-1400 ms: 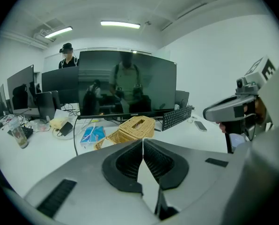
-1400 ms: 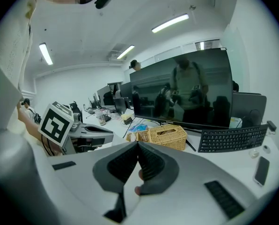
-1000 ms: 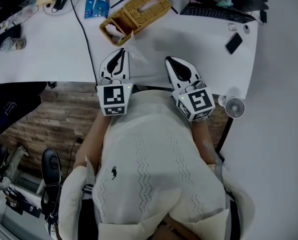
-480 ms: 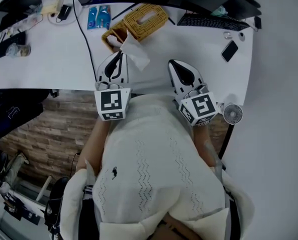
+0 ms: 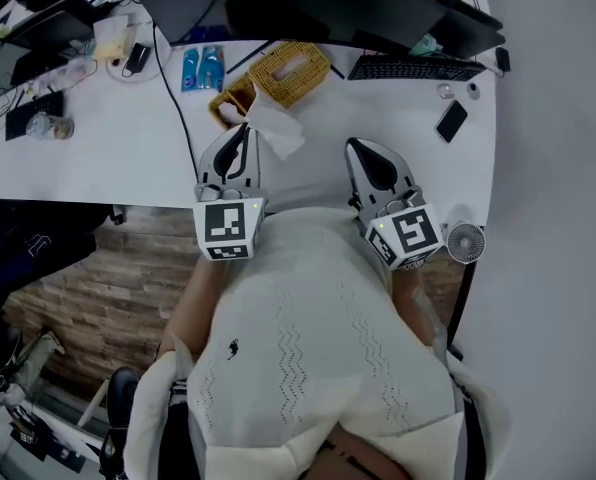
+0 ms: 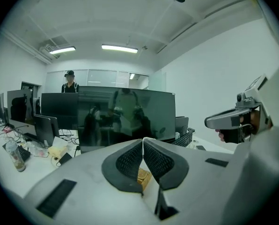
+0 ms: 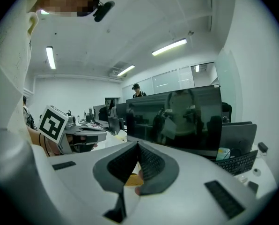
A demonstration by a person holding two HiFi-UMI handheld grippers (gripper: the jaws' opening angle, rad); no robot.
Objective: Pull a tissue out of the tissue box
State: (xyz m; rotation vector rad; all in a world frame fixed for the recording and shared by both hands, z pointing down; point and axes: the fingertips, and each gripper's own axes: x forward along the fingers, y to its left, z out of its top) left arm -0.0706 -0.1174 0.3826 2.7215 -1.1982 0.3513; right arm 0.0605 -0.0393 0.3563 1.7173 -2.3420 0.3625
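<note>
Tissue [image 5: 276, 130]: a white, crumpled sheet pinched at the tip of the left gripper [image 5: 242, 130] and spreading from that tip toward the right gripper [image 5: 358, 146]. Left gripper: jaws fully together, with a thin white edge of the sheet showing in the seam between the pads in the left gripper view. Right gripper: jaws closed pad to pad, nothing clamped between them; it is level with the left gripper and well apart from it, on the other side of the tissue. Both grippers are held above the near edge of the white desk [image 5: 108, 158]. A small round fan [image 5: 465, 241] sits just outside the marker cube of the right gripper, off the desk edge. Just beyond the left gripper tip is a small wicker basket [image 5: 230, 103] with white contents. The wicker tissue box [image 5: 290, 66] stands directly behind it, ahead of the gap between the two grippers. The far edge of the tissue lies close to this box; whether it touches the box cannot be determined. A black cable [image 5: 175, 98] runs across the desk on the outer side of the left gripper. Ahead of the right gripper lie a dark phone [image 5: 450, 120] and, farther on, a black keyboard [image 5: 413, 68]. Two blue packets [image 5: 200, 68] lie beyond the left gripper, beside the tissue box. A dark monitor [image 6: 125, 116] stands at the far side of the desk.
</note>
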